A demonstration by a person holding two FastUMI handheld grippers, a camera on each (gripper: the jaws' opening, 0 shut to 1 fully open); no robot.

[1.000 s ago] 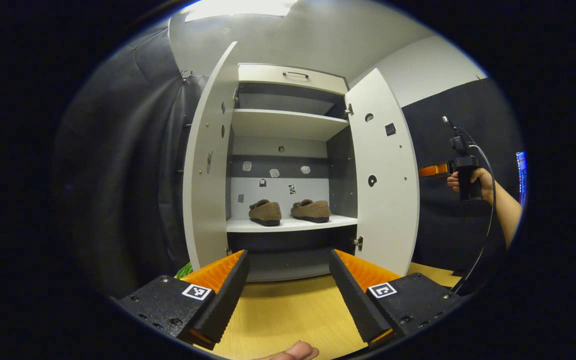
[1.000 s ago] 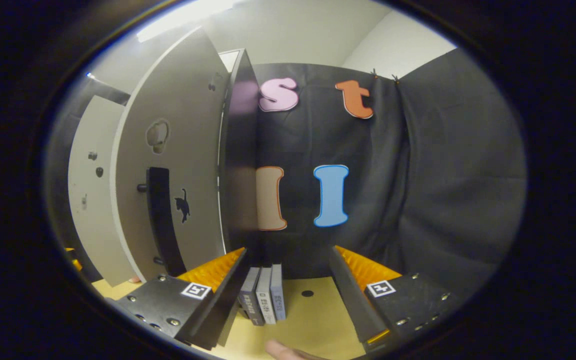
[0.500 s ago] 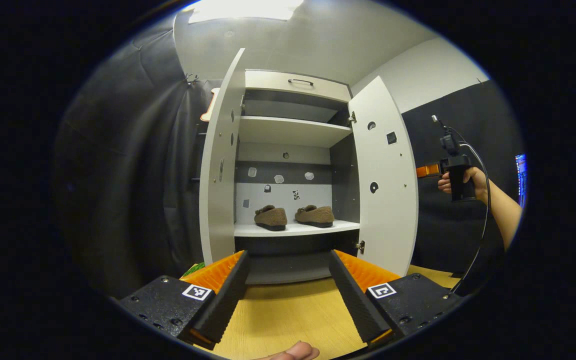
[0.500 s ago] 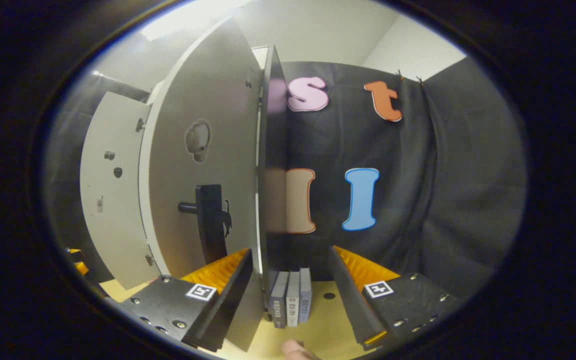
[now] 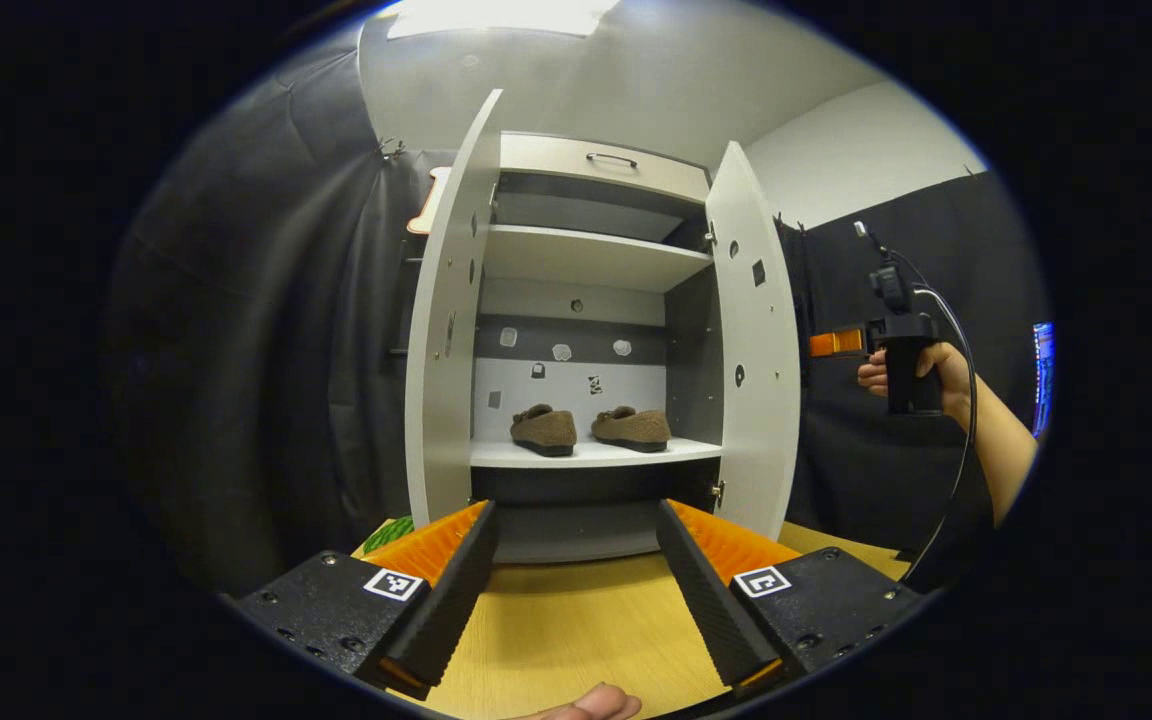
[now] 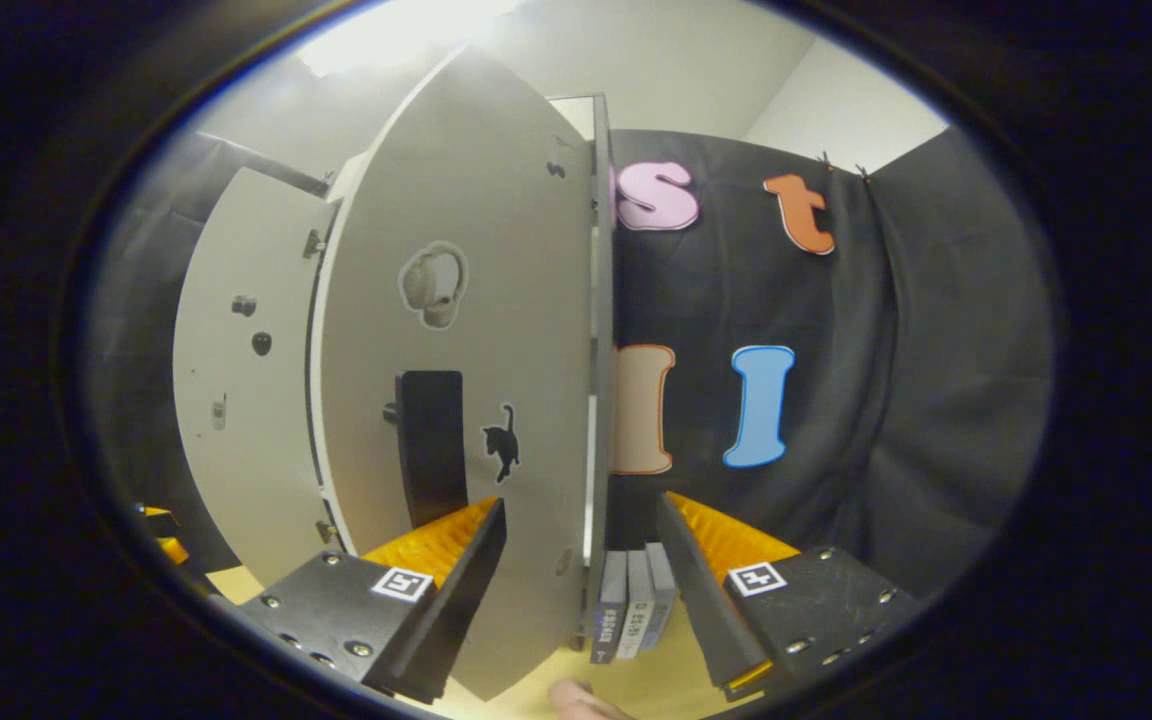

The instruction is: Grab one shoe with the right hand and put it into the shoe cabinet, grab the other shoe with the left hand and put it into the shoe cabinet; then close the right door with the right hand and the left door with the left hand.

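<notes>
Left gripper view: left gripper (image 5: 576, 590) empty, jaws wide apart, low centre over the wooden table (image 5: 576, 630). Both shoes (image 5: 543, 429) (image 5: 631, 427) sit on the cabinet shelf (image 5: 591, 454), mid-frame. Right gripper view: right gripper (image 6: 581, 580) spread open, right door (image 6: 456, 400) between its fingers, left of centre.

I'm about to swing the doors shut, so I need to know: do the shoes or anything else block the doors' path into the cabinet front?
Nothing visible does. Both shoes sit back on the shelf, behind its front edge, and the cabinet opening between the left door and right door is unobstructed.
</notes>
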